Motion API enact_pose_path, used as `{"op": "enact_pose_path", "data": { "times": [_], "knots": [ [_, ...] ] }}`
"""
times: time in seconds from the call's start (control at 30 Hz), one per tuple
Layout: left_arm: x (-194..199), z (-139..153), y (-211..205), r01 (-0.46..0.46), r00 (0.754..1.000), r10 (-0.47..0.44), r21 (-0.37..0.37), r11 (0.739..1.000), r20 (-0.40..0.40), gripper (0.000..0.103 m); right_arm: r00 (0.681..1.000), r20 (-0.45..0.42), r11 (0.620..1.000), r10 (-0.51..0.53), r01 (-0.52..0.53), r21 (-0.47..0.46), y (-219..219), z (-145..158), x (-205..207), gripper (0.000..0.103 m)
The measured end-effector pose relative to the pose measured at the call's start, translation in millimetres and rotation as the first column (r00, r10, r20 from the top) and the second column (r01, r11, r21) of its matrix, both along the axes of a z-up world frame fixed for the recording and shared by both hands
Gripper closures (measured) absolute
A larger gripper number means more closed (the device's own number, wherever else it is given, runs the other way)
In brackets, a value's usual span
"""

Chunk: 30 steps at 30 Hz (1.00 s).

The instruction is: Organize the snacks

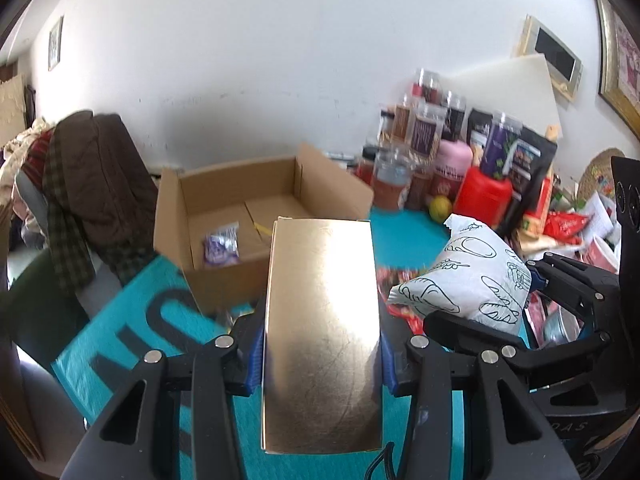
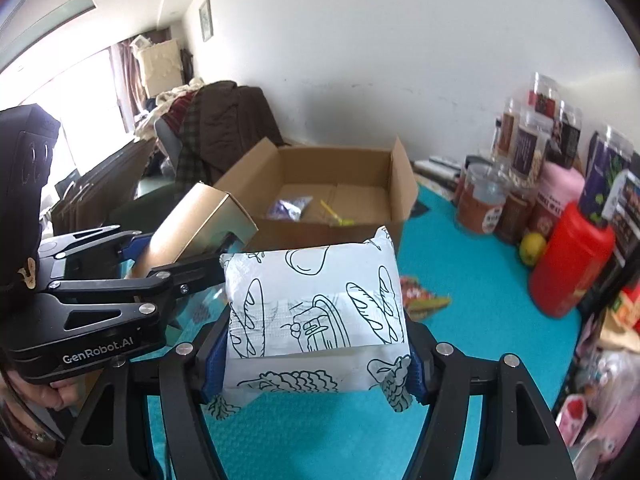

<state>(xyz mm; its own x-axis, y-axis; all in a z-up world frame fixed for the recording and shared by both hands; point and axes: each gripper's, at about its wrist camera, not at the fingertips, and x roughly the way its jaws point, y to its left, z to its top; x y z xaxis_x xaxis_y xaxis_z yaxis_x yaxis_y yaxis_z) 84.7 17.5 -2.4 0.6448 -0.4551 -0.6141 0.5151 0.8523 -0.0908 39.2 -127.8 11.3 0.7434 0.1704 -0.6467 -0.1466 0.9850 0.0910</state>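
My left gripper [image 1: 322,350] is shut on a shiny gold box [image 1: 322,332], held above the teal mat and pointing at the open cardboard box [image 1: 256,220]. The gold box also shows in the right wrist view [image 2: 192,228]. My right gripper [image 2: 312,364] is shut on a white packet with black bread drawings [image 2: 316,304], held above the mat; it also shows in the left wrist view [image 1: 472,276]. The cardboard box [image 2: 332,196] holds a small purple packet [image 2: 288,208] and a yellow item [image 2: 336,212].
Jars, bags and a red container [image 2: 568,268] stand along the wall at right, with a yellow-green fruit [image 2: 532,248]. Loose snack wrappers [image 2: 420,296] lie on the teal mat [image 2: 480,320]. A chair draped with brown clothes [image 1: 92,184] stands left of the box.
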Motion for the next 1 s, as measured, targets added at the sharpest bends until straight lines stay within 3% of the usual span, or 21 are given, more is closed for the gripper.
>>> {"op": "enact_pose_path", "data": {
  "times": [0.23,0.6,1.0],
  "knots": [
    [29.4,18.9,1.0,-0.004,0.999,0.006,-0.033,0.999,0.045,0.059,0.998,0.057,1.000,0.014,-0.014,-0.009,-2.2,24.9,31.6,0.034],
    [103.4,26.6,-3.6,-0.044,0.996,0.048,-0.060,0.997,0.069,0.059,0.992,0.121,0.999,0.021,-0.017,-0.031,-10.0,40.4,106.4,0.034],
    [185.0,1.6,-11.0,-0.124,0.992,0.124,-0.013,0.992,-0.001,0.059,0.998,0.051,0.999,0.032,-0.031,-0.026,-16.7,20.2,195.5,0.034]
  ]
}}
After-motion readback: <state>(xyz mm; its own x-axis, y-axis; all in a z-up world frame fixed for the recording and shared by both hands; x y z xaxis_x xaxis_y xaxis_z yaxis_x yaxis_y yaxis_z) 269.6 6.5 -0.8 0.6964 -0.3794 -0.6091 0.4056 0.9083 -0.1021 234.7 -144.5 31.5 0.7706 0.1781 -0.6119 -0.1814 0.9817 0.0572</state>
